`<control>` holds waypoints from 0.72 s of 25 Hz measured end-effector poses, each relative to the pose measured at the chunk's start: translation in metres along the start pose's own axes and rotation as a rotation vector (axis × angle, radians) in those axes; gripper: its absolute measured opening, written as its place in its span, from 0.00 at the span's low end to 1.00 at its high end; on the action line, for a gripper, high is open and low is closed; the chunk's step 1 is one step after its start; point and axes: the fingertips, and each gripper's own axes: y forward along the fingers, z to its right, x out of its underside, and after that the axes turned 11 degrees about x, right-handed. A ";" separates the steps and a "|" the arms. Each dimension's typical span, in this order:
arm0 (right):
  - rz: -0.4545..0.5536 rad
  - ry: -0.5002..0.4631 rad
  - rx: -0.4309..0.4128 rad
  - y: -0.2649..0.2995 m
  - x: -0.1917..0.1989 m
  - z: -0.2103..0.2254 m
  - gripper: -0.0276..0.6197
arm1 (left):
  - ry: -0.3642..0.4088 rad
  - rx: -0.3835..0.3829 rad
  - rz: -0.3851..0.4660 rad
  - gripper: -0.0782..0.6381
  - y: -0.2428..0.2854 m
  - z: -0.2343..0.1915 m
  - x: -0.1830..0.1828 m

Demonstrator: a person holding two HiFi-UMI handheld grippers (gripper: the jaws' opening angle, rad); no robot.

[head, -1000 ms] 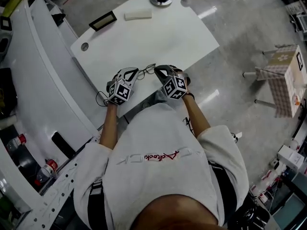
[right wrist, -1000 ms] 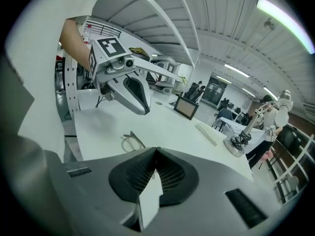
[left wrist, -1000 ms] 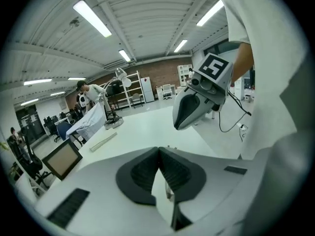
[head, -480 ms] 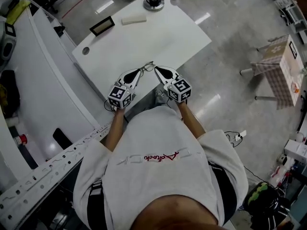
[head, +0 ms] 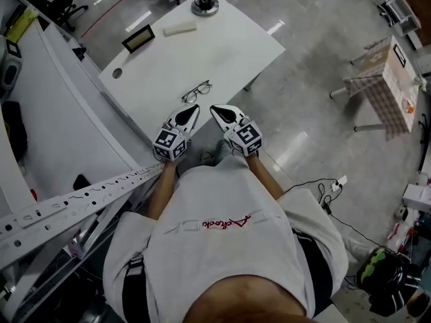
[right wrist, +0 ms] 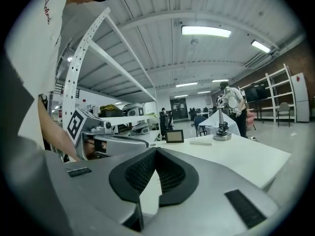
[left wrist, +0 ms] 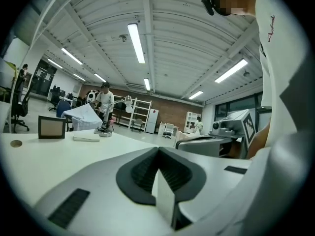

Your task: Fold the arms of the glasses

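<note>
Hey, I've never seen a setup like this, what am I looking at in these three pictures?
No robot: a person holds a two-jaw gripper in each hand; the marker cubes belong to them. The top-down picture comes from a camera on the person's head and shows the left gripper and right gripper by the table. The other two come from cameras riding on each gripper, looking along its jaws. Both grippers are shut and empty. On the table lie the glasses, apart from both grippers, and farther back a dark frame, a white block and a stand base.
</note>
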 end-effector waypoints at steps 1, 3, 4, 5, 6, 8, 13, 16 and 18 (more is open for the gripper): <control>0.000 0.008 -0.001 -0.004 0.000 -0.001 0.07 | -0.002 -0.002 0.007 0.15 -0.002 0.003 0.000; 0.005 0.022 -0.003 -0.012 -0.002 -0.001 0.07 | 0.008 -0.013 0.014 0.15 -0.003 0.009 0.000; 0.008 0.024 -0.004 -0.016 -0.003 0.000 0.07 | 0.017 -0.021 0.016 0.15 -0.004 0.012 -0.002; 0.010 0.023 -0.006 -0.020 -0.004 0.001 0.07 | 0.025 -0.027 0.023 0.15 -0.005 0.016 -0.004; 0.012 0.022 -0.007 -0.025 -0.004 0.001 0.07 | 0.031 -0.035 0.031 0.15 -0.007 0.020 -0.006; 0.018 0.034 -0.009 -0.037 -0.004 0.000 0.06 | 0.041 -0.057 0.037 0.15 -0.012 0.032 -0.008; 0.018 0.054 -0.014 -0.077 0.004 -0.004 0.06 | 0.061 -0.093 0.022 0.15 -0.014 0.076 0.000; 0.015 0.052 -0.018 -0.098 0.012 -0.011 0.06 | 0.057 -0.106 0.018 0.15 -0.017 0.098 0.012; 0.011 0.042 -0.019 -0.112 0.016 -0.016 0.07 | 0.059 -0.113 0.015 0.15 -0.019 0.112 0.018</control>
